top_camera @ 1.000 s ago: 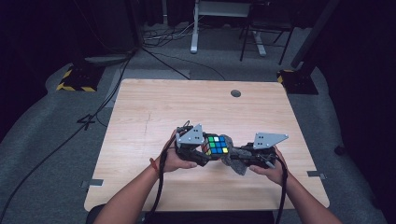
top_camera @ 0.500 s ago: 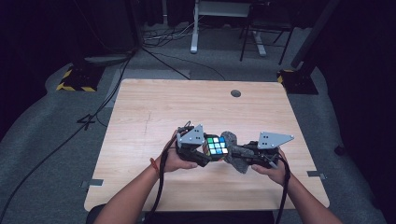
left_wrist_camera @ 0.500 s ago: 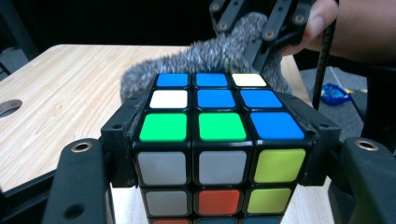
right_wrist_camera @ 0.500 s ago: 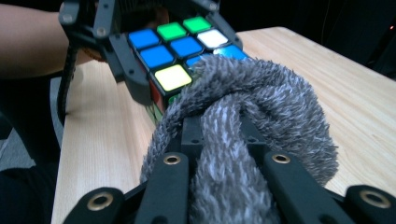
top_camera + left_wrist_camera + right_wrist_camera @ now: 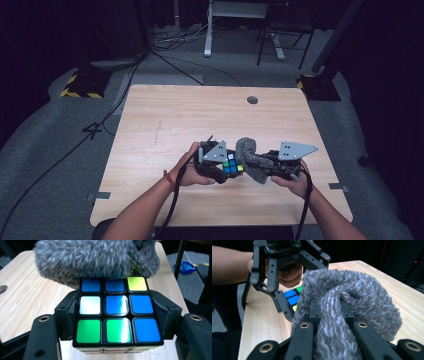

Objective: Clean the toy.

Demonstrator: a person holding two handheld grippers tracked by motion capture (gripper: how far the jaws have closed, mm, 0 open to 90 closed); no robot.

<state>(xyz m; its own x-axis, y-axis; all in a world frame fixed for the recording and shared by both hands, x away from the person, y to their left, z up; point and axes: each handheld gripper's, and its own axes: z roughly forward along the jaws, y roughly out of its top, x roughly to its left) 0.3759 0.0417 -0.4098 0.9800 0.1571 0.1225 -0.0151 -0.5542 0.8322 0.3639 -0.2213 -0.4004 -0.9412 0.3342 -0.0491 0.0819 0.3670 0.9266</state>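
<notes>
A scrambled puzzle cube is clamped between the jaws of my left gripper, low over the near middle of the wooden table. In the left gripper view the cube shows blue, green, white and yellow tiles, with the left gripper squeezing its two sides. My right gripper is shut on a fuzzy grey cloth. The cloth presses on the cube's far edge. In the right gripper view the bunched cloth wraps over the right gripper and hides most of the cube.
A round cable hole sits near the table's far edge. Beyond the table stand a white desk frame and a chair base, with cables on the dark floor. A yellow-black striped block lies on the floor at left.
The right gripper has shifted slightly right, and the cloth now bunches higher against the cube's right side. The left gripper and cube have stayed put.
</notes>
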